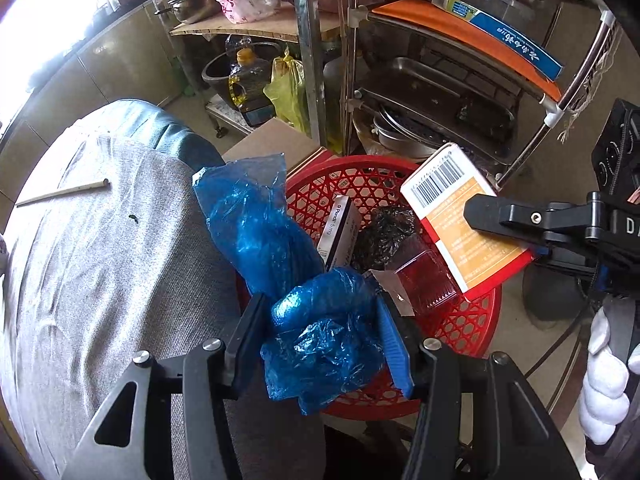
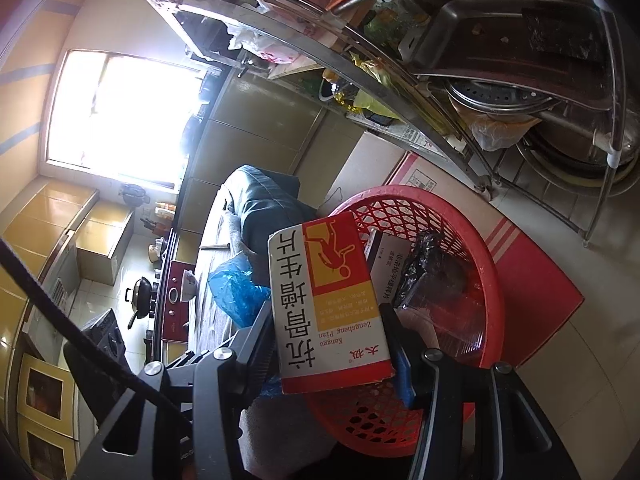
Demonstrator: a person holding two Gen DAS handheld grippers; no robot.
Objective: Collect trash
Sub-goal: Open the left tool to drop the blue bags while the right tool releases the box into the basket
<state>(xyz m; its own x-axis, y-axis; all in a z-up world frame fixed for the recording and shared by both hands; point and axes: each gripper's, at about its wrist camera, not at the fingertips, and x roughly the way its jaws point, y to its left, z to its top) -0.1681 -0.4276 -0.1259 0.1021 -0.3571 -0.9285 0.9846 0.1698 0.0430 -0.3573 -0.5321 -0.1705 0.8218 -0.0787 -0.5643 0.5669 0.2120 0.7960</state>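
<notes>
Left claw: closed on a crumpled blue plastic bag, which is pinched between the two pads; its loose upper end is draped upward over the edge of the grey cloth.
Right claw: clamped on a red, white and orange medicine box, which is held by its lower end and tilted; the same box is seen from the left wrist with its barcode side up, above the basket's right half.
Red basket: a lattice plastic basket, placed on the floor just beside the grey cloth; both held items are positioned over or at its rim.
Basket contents: a slim white and grey box is leaned upright inside; a crumpled black wrapper and a clear plastic tray are seen next to it.
Grey cloth: spread over a rounded surface, with a thin stick lying on it.
Metal rack: stood behind the basket, loaded with steel trays and pans.
Oil bottle: kept on a lower shelf beside a yellow bag.
</notes>
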